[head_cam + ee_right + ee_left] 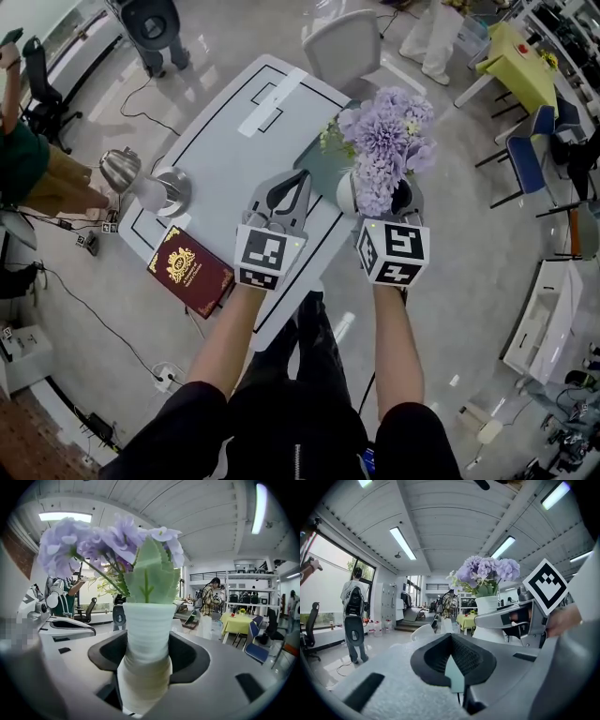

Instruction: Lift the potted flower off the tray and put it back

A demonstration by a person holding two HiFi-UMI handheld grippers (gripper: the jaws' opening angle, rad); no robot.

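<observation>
Your right gripper clamps the ribbed white pot of the potted flower, one black pad on each side; only its own view shows that grip. Your left gripper has its jaws closed, with nothing between them. The head view adds the setting: the lilac blooms sit over the near right edge of the teal tray on the white table. No view shows whether the base touches the tray. The pot stands upright, its long axis vertical, blooms on top.
</observation>
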